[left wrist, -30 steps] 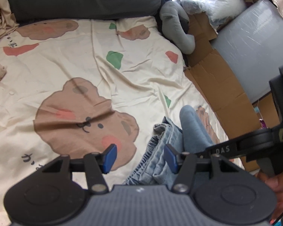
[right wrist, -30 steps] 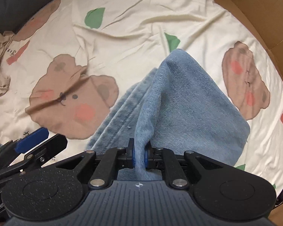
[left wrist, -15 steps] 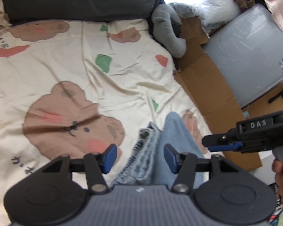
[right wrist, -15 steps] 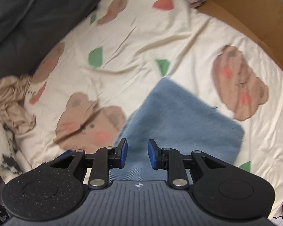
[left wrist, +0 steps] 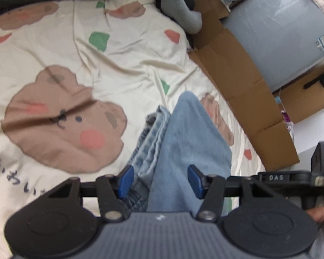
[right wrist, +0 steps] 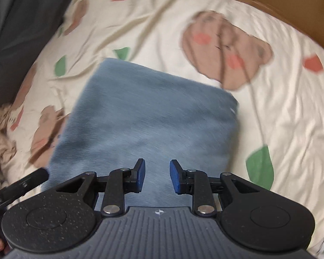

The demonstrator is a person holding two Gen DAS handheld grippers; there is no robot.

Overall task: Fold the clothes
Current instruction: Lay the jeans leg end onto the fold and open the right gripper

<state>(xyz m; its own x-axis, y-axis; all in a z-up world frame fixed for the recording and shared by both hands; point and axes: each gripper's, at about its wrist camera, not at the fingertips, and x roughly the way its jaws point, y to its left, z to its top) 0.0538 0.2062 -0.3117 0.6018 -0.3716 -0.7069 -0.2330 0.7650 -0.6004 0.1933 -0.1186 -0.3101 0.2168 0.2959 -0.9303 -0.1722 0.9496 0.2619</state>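
1. The folded blue jeans (right wrist: 149, 116) lie on the bed, on a cream bedsheet (right wrist: 270, 112) printed with brown bears and green and coral patches.
2. The left gripper (left wrist: 159, 179) is spread wide, its blue pads to either side of the denim and holding nothing; the right gripper (right wrist: 155, 176) is likewise released, jaws apart above the near end of the jeans.
3. Only the left wrist view shows the flattened cardboard (left wrist: 244, 82) beside the bed, a grey plastic-wrapped panel (left wrist: 278, 34) on it and a grey plush toy (left wrist: 179, 2) at the sheet's far edge.
4. Only the right wrist view shows crumpled beige clothing (right wrist: 0, 133) at the left edge.
5. From the left, the jeans (left wrist: 190, 138) show stacked layers with a paler hem; from the right, a smooth, roughly rectangular top face, somewhat blurred.
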